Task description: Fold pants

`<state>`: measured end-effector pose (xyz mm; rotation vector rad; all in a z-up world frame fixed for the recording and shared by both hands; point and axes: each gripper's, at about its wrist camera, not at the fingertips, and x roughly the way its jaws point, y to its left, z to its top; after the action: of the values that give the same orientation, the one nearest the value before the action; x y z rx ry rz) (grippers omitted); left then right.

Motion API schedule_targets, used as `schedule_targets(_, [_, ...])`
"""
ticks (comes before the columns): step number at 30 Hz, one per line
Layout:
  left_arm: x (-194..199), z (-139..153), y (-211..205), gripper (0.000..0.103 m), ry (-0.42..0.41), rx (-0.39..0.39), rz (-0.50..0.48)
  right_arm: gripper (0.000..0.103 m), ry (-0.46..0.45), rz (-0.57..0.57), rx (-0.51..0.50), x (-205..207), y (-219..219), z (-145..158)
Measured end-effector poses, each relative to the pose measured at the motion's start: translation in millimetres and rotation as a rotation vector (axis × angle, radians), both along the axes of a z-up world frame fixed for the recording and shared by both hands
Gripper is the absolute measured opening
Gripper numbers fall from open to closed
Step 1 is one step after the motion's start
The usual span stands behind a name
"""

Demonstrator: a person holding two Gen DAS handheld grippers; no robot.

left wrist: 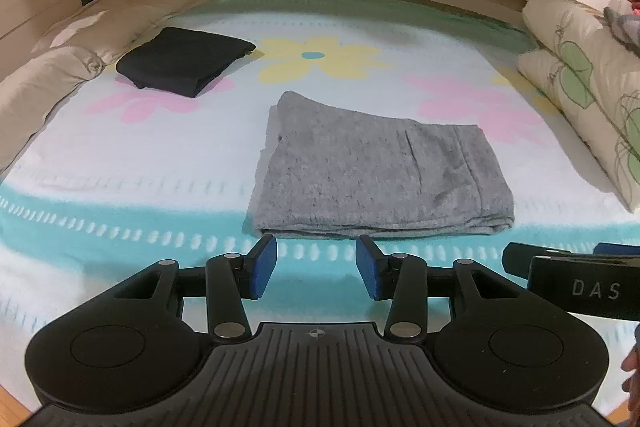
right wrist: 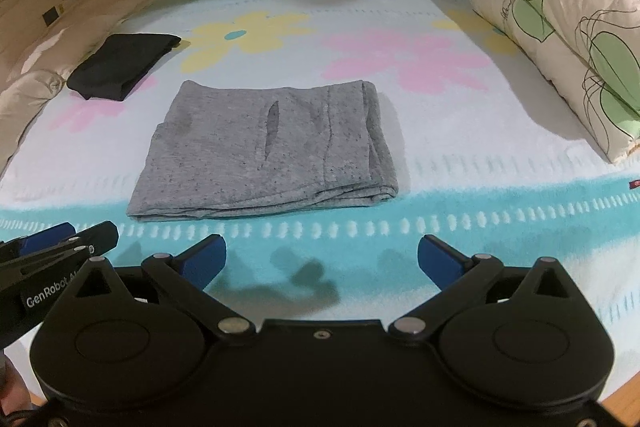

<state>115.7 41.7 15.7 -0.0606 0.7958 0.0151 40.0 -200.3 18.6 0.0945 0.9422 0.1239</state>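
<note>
Grey marl fabric tells most of the story: the grey pants (left wrist: pixel 372 167) lie on the flowered bedspread (left wrist: pixel 160 163) as a compact, layered rectangle, stacked edges toward the near side and a pocket slit showing on top, so the folding looks essentially finished; at most a small squaring of the slightly uneven left edge seems left, or moving the bundle aside. Going from left to right across the bed, a beige duvet (left wrist: pixel 52 75) is bunched along the left side, and just beside it rests a black folded garment (left wrist: pixel 184 61), well apart from the grey bundle and probably a piece already dealt with. The grey pants sit in the middle, near the teal border of the bedspread. Further right, two stacked pillows (left wrist: pixel 580 95) with green leaf prints lean at the bed's right side, with some patterned cloth on top of them. Neither tool touches the cloth: the left gripper (left wrist: pixel 316 267) hovers just short of the near edge of the pants with its blue pads parted and nothing between them, and the right gripper (right wrist: pixel 322 259) hangs over the teal border with its fingers spread wider, also empty. Nothing stands between either gripper and the pants; the pillows and the black garment lie clear of any reach.
</note>
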Motion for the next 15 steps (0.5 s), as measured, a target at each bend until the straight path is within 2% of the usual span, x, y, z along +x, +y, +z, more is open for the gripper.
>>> schedule_targets(15, [-0.1,-2.9,-6.0,0.043,0.009,0.024,-0.015,0.102,0.011,-0.004,0.007,0.6,-0.8,-1.3])
